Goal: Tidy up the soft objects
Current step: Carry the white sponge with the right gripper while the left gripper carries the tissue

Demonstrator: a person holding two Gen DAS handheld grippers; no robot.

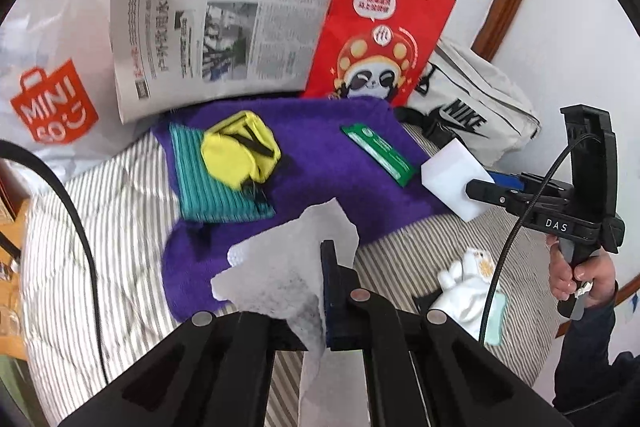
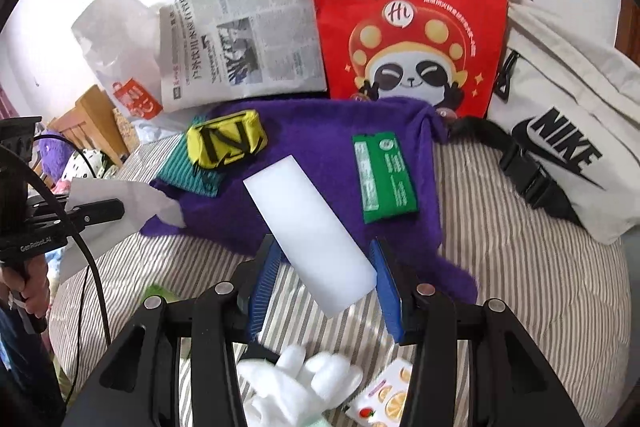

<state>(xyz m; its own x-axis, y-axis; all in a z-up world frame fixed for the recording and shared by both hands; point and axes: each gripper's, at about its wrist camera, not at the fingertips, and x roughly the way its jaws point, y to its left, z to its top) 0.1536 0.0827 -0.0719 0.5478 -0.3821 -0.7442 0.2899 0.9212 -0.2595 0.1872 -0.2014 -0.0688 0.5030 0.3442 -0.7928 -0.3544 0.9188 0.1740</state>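
The left gripper has its fingers clenched on a thin white tissue sheet, hanging crumpled above the purple fleece towel on the striped bed. The right gripper has its fingers clamped on a white foam sponge block, tilted above the same towel. Each should probably be carried clear before letting go. A yellow zip pouch, a green wipes packet and a red paper bag crowd the towel's far side.
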